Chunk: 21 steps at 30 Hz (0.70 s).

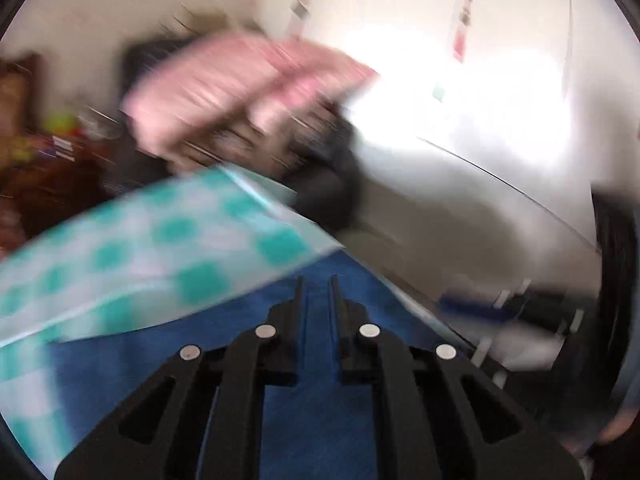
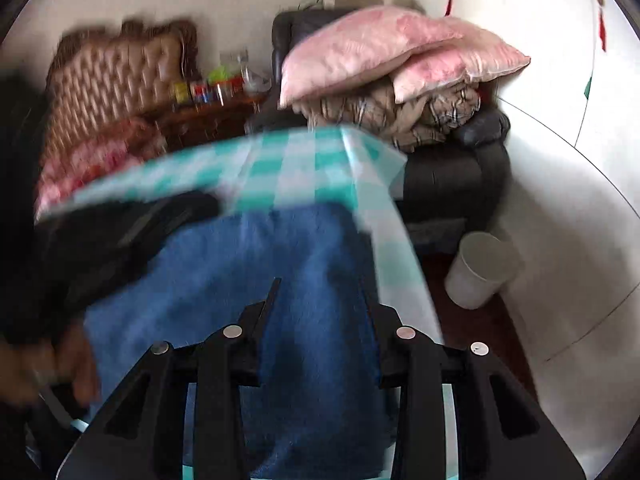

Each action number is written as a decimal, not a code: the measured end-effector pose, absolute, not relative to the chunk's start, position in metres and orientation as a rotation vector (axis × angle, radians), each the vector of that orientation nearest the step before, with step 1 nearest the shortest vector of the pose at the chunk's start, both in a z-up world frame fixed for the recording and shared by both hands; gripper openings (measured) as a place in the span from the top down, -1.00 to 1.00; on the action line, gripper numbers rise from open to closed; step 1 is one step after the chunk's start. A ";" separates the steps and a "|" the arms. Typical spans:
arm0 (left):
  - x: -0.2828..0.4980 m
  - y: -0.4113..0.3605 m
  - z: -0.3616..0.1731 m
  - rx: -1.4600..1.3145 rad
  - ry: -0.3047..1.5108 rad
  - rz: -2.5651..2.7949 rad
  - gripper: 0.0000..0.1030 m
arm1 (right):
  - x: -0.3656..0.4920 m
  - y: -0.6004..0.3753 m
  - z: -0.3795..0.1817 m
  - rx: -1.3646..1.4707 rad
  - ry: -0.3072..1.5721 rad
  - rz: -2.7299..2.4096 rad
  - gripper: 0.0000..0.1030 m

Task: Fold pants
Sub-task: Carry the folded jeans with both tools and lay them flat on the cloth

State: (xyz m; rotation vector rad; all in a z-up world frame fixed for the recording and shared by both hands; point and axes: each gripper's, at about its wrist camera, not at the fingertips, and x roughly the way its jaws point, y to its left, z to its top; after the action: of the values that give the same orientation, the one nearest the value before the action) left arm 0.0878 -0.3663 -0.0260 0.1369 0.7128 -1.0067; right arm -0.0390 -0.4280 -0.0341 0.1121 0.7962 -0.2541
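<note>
Blue denim pants (image 2: 280, 280) lie on a table with a teal-and-white checked cloth (image 2: 304, 168); they also show in the left wrist view (image 1: 304, 400). My left gripper (image 1: 316, 284) is nearly shut, its jaws a narrow gap apart over the denim; the view is blurred and I cannot tell whether cloth is pinched. My right gripper (image 2: 320, 288) is open above the pants, its jaws wide apart with denim showing between them. The other gripper and the hand holding it (image 2: 100, 240) are at the left in the right wrist view.
A black armchair (image 2: 460, 168) piled with pink pillows (image 2: 380, 48) and bedding stands beyond the table. A white bin (image 2: 480, 268) sits on the floor at the right. A tufted headboard (image 2: 112, 80) and a cluttered wooden cabinet (image 2: 208, 116) are at the back left.
</note>
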 end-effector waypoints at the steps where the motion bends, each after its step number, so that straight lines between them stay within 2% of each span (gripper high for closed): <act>1: 0.097 -0.382 -0.033 0.162 0.747 -1.021 0.82 | -0.035 -0.427 -0.045 0.104 0.831 -0.278 0.36; 4: 0.125 -0.419 -0.063 0.263 0.846 -0.992 0.84 | -0.029 -0.434 -0.071 0.133 0.898 -0.311 0.36; 5: 0.127 -0.422 -0.069 0.274 0.824 -0.993 0.85 | -0.029 -0.435 -0.073 0.134 0.890 -0.320 0.36; 10: 0.137 -0.400 -0.061 0.200 0.841 -0.912 0.84 | -0.027 -0.434 -0.076 0.124 0.892 -0.338 0.36; 16: 0.124 -0.374 -0.083 0.252 0.892 -0.908 0.61 | -0.028 -0.432 -0.079 0.122 0.884 -0.342 0.35; 19: 0.126 -0.365 -0.074 0.215 0.901 -0.884 0.62 | -0.028 -0.431 -0.079 0.120 0.885 -0.346 0.35; 21: 0.118 -0.353 -0.065 0.182 0.866 -0.875 0.51 | -0.031 -0.431 -0.079 0.131 0.879 -0.345 0.35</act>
State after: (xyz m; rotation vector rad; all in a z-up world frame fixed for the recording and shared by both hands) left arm 0.1185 -0.3533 -0.0647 0.1825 0.8661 -0.8755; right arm -0.0310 -0.4307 -0.0785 0.1306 0.8793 -0.3448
